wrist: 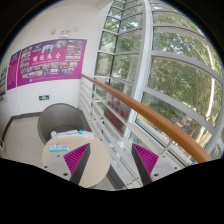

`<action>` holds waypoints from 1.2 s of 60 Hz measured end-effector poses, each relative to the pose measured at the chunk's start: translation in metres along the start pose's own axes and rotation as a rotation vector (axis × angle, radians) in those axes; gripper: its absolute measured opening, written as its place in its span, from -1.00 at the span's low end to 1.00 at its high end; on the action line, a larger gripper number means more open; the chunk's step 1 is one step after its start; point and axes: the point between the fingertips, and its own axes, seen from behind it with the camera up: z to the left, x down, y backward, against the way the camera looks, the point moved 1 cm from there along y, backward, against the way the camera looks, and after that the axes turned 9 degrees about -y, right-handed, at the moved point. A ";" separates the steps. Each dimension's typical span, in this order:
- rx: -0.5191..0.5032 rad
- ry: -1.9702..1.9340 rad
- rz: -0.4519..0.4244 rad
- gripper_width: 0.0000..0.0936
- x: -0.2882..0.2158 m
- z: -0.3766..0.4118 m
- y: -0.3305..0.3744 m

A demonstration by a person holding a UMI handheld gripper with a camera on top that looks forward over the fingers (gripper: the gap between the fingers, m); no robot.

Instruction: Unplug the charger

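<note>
My gripper (112, 160) is open and holds nothing. Its two fingers with magenta pads (79, 155) stand wide apart, and only floor and railing show between them. The left finger is over a round beige table (92, 170). A small white and blue thing (70, 135) lies at the table's far edge, just beyond the left finger. I cannot tell whether it is the charger. No plug, cable or socket shows clearly.
A wooden handrail (150, 112) on a glass railing runs from beyond the fingers off to the right. Tall windows (170, 60) with trees outside stand behind it. A wall with pink posters (50, 62) is at the far left. A grey curved wall (60, 118) stands behind the table.
</note>
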 end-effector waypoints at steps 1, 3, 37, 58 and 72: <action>0.000 0.000 0.005 0.83 0.002 0.000 0.000; 0.001 0.000 0.017 0.83 0.007 0.000 0.000; -0.259 0.063 0.196 0.83 0.266 0.208 -0.130; -0.385 0.098 0.123 0.80 0.278 0.411 -0.289; -0.371 0.076 0.111 0.39 0.266 0.446 -0.383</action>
